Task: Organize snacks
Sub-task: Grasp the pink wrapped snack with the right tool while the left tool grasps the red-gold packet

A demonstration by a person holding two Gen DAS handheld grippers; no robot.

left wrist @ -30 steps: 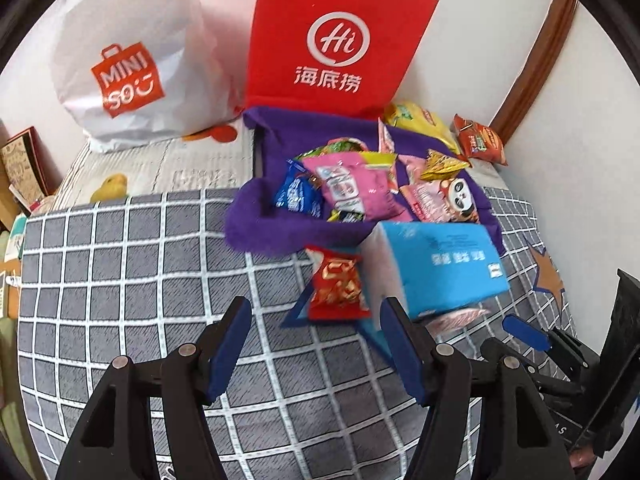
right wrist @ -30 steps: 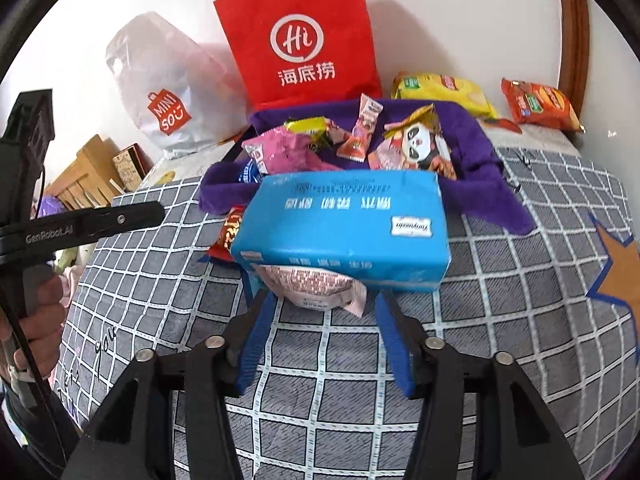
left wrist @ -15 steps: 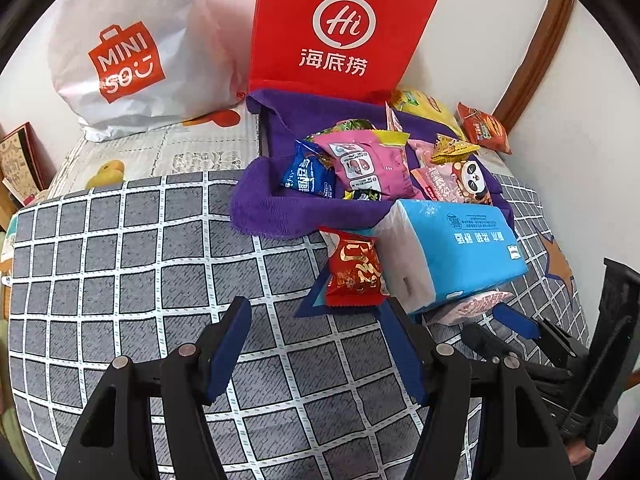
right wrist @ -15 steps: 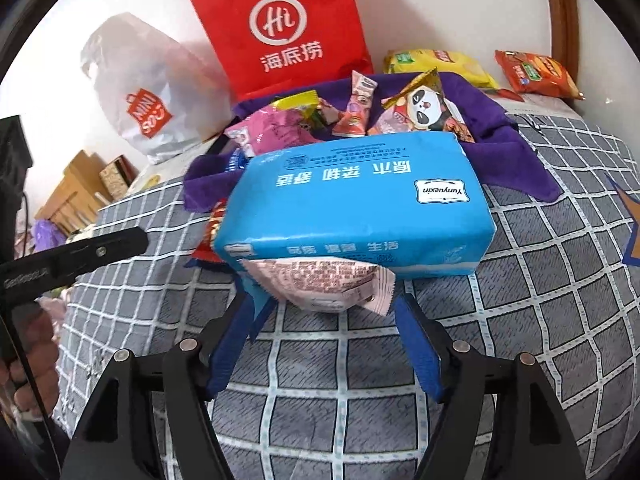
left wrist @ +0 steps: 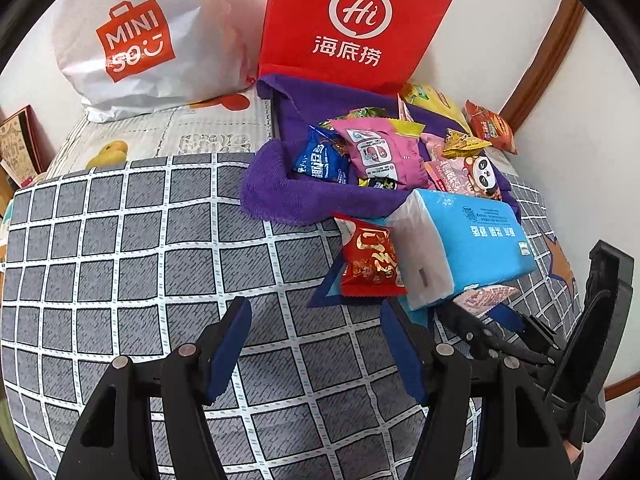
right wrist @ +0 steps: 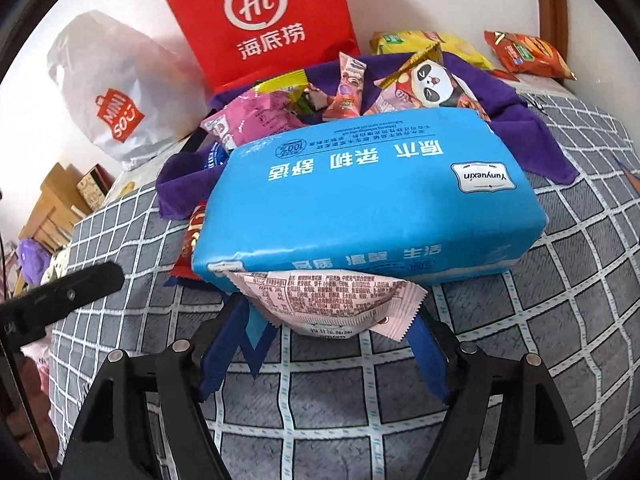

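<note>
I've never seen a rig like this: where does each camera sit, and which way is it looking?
Left wrist: sits on the left gripper, looking down across the checked bedcover at a red snack packet; its open jaws show.
Right wrist: sits on the right gripper, facing a pale pink packet between its open jaws.
Both share the blue tissue pack.

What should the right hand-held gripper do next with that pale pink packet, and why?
Probably ease forward and close. The right hand-held gripper stands open, its jaws having just widened, the pale pink packet between them, pinned under the blue tissue pack.
</note>
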